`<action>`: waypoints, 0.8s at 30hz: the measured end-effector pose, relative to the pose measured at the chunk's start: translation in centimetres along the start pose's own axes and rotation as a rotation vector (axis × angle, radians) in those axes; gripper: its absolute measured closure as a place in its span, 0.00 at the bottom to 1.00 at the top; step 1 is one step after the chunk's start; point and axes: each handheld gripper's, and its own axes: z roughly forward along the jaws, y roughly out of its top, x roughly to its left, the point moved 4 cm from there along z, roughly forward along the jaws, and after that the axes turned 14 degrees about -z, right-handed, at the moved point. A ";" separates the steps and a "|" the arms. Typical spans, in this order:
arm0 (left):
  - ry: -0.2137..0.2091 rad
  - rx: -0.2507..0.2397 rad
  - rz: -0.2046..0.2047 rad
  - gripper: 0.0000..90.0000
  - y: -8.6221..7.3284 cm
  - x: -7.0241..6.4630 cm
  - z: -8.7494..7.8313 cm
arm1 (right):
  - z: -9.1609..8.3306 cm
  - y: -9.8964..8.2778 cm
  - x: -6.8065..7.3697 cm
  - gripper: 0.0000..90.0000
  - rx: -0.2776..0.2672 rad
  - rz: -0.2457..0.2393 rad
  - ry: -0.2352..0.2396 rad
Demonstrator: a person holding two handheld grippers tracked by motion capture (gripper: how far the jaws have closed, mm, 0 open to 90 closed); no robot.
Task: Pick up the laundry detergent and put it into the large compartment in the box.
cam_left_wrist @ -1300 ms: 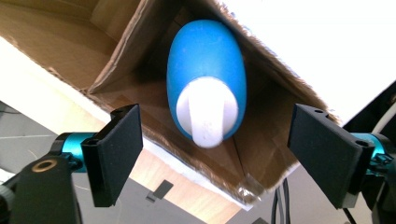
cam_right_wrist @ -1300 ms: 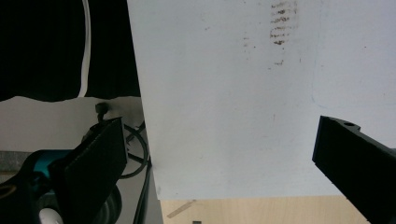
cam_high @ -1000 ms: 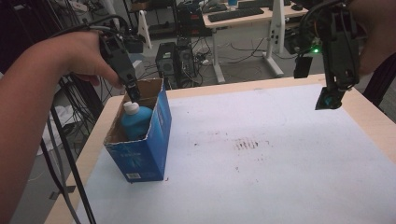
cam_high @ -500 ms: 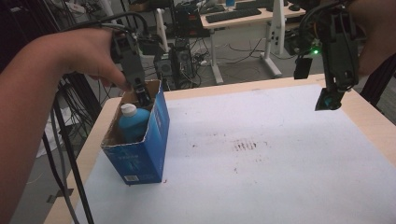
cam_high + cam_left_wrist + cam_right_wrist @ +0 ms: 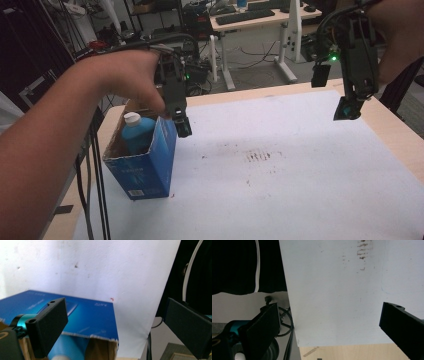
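Observation:
An open blue carton (image 5: 145, 167) stands near the table's left edge with a blue bottle (image 5: 136, 134), white-capped, upright inside it. My left gripper (image 5: 183, 128) points down by the carton's far right corner, just outside its rim. Its jaws have just been opening and stand wide apart with nothing gripped. In the left gripper view the carton's blue side (image 5: 85, 315) and torn rim lie beyond the jaws of the left gripper (image 5: 115, 327). My right gripper (image 5: 345, 111) hangs open over the table's far right, its view (image 5: 329, 327) looking down on the white cover (image 5: 337, 290).
A white sheet (image 5: 280, 190) covers the table, with bare wood (image 5: 395, 125) along the right and far edges. Dark smudges (image 5: 259, 155) mark the middle. Black cables (image 5: 95, 165) hang at the left edge. Desks and equipment stand on the floor beyond.
My left gripper has moved right and slightly down, from over the carton's back opening to beside its far right corner. The right gripper has stayed where it was.

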 end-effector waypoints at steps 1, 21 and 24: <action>-0.007 0.008 0.015 0.06 0.2 -0.1 0.5 | 0.0 0.0 0.0 0.03 0.000 -0.002 0.000; -0.014 0.012 0.054 0.02 1.9 0.7 5.2 | 0.5 -0.2 -0.6 0.03 0.003 0.009 0.010; -0.019 0.012 0.038 0.02 2.0 0.7 5.5 | 0.3 -0.2 -0.5 0.03 -0.004 0.009 0.004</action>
